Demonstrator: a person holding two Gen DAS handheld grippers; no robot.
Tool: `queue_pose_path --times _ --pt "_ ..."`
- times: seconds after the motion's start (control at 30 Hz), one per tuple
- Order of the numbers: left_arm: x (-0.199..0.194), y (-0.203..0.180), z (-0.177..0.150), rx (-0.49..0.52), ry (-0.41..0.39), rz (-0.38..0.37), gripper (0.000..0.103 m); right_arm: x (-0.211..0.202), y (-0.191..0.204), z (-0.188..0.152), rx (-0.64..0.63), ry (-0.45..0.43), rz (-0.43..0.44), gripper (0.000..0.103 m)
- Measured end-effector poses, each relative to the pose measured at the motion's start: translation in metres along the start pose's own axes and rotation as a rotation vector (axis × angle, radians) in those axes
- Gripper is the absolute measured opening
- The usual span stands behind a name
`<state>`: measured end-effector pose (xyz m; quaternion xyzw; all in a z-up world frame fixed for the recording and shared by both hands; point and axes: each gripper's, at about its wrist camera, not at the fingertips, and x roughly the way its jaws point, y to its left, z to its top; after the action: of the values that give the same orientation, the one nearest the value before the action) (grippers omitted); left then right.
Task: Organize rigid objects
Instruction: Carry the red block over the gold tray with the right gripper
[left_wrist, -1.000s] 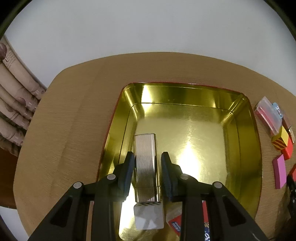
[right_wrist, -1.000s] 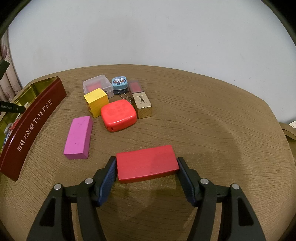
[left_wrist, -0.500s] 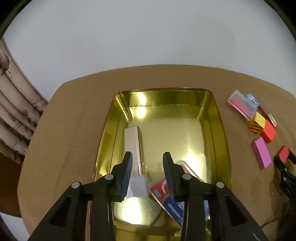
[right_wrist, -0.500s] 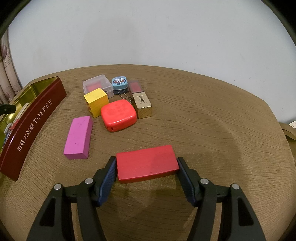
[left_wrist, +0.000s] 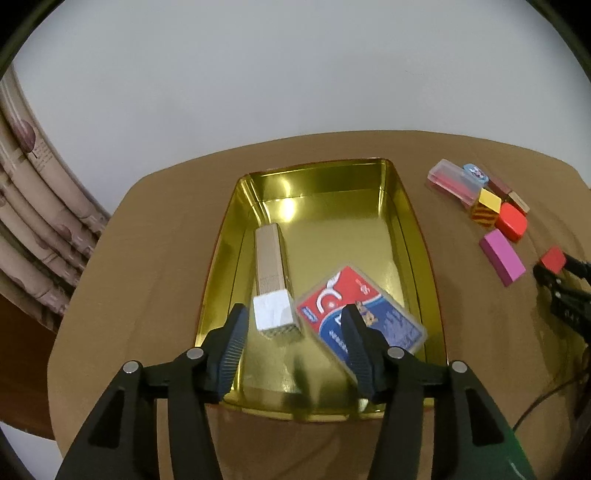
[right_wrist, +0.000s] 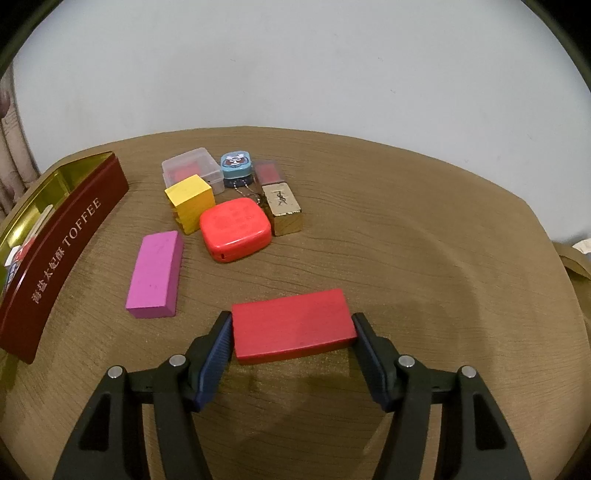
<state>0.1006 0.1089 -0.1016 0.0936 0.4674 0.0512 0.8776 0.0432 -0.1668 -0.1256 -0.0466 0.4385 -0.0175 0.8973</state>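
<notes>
An open gold-lined toffee tin (left_wrist: 402, 221) holds a ribbed pale-gold box (left_wrist: 271, 258) and a red-and-blue card case (left_wrist: 354, 310). My left gripper (left_wrist: 294, 314) hovers above the tin's near end. Its jaws are opening, and nothing is pressed between the pads. The ribbed box lies below them on the tin floor. In the right wrist view my right gripper (right_wrist: 291, 318) is shut on a red block (right_wrist: 291, 332), a pad on each short end, low over the table. The tin's dark red wall (right_wrist: 74, 229) stands at the left.
Beyond the red block lie a pink block (right_wrist: 155, 273), a yellow block (right_wrist: 190, 197), a red rounded case (right_wrist: 234, 229), a gold box (right_wrist: 282, 206), a clear plastic box (right_wrist: 192, 171) and a small blue tin (right_wrist: 236, 166). Curtain folds (left_wrist: 33, 206) hang off the table's left edge.
My left gripper let go of the ribbed box, opened, and drew back and up from the tin. The card case came into view. The right gripper and red block stayed put.
</notes>
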Motion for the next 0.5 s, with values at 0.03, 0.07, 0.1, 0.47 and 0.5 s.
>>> queue_pose_path --times 0.03,0.07,0.1,0.47,0.5 --pt "0.000 0.000 -0.001 0.002 -0.003 0.002 0.052 -0.001 0.002 0.000 0.000 0.003 -0.011 0.064" --pt "0.000 0.001 -0.004 0.001 -0.004 0.003 0.054 -0.001 0.002 0.001 0.003 0.006 -0.015 0.064" --pt "0.000 0.003 -0.005 -0.001 -0.007 0.001 0.055 -0.003 0.003 0.001 0.009 0.008 -0.021 0.064" --pt "-0.004 0.024 -0.014 -0.056 -0.024 0.009 0.062 -0.040 0.027 0.029 0.007 -0.077 0.005 0.064" --pt "-0.005 0.024 -0.015 -0.060 -0.024 0.003 0.062 -0.044 0.034 0.033 -0.003 -0.084 0.015 0.064"
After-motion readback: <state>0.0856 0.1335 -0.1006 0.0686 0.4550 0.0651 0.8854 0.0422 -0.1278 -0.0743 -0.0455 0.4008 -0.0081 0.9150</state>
